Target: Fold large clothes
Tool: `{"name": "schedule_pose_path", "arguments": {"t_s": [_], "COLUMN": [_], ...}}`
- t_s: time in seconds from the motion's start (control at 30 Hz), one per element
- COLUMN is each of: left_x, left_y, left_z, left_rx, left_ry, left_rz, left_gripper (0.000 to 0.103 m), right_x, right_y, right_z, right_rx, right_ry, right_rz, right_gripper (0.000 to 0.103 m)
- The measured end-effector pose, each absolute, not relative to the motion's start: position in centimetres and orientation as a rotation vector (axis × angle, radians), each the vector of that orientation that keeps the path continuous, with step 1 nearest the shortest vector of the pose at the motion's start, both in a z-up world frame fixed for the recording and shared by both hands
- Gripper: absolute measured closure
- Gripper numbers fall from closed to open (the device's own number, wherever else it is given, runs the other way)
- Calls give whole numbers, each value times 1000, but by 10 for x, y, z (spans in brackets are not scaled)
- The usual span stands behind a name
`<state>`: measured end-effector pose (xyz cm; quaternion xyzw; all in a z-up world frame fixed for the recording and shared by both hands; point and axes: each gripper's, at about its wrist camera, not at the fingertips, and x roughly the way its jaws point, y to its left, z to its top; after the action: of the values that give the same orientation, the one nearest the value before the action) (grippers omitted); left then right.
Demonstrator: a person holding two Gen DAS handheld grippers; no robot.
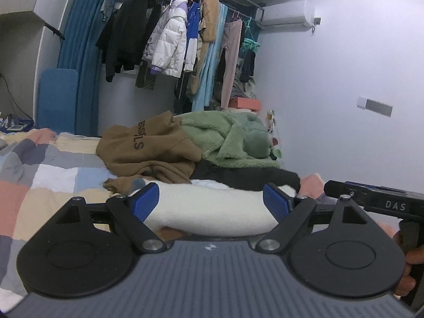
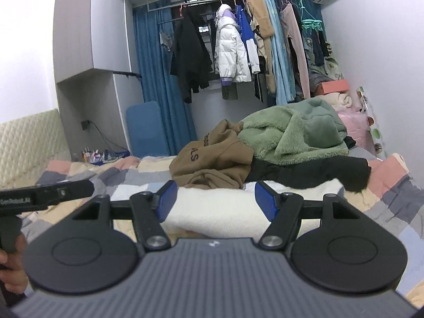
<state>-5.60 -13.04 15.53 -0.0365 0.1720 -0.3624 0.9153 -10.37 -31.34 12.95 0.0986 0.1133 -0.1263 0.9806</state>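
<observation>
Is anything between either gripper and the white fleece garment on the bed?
Nothing visible. The white fleece garment already lies between the open jaws of both the left gripper and the right gripper. The black garment and brown hoodie lie behind it, its far edge tucked under them.

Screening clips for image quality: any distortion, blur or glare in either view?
Left wrist view: strong fisheye bowing of the blue curtain, dark rounded corners, even light, no glare. Right wrist view: same bowing on the grey cabinet, slightly soft clothes pile.
</observation>
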Motion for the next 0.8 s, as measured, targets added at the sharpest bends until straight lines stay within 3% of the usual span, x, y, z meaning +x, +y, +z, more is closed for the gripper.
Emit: {"name": "schedule_pose_path", "arguments": {"t_s": [0.8], "left_x": [-50], "left_y": [-137], "left_z": [134], "left_rx": [-19], "left_ry": [371], "left_rz": [-740], "left_gripper": [11], "right_x": [-110], "right_y": [-305], "right_z": [94], "right_rx": [236], "right_ry": [342], "right_rz": [-335], "right_gripper": [35]}}
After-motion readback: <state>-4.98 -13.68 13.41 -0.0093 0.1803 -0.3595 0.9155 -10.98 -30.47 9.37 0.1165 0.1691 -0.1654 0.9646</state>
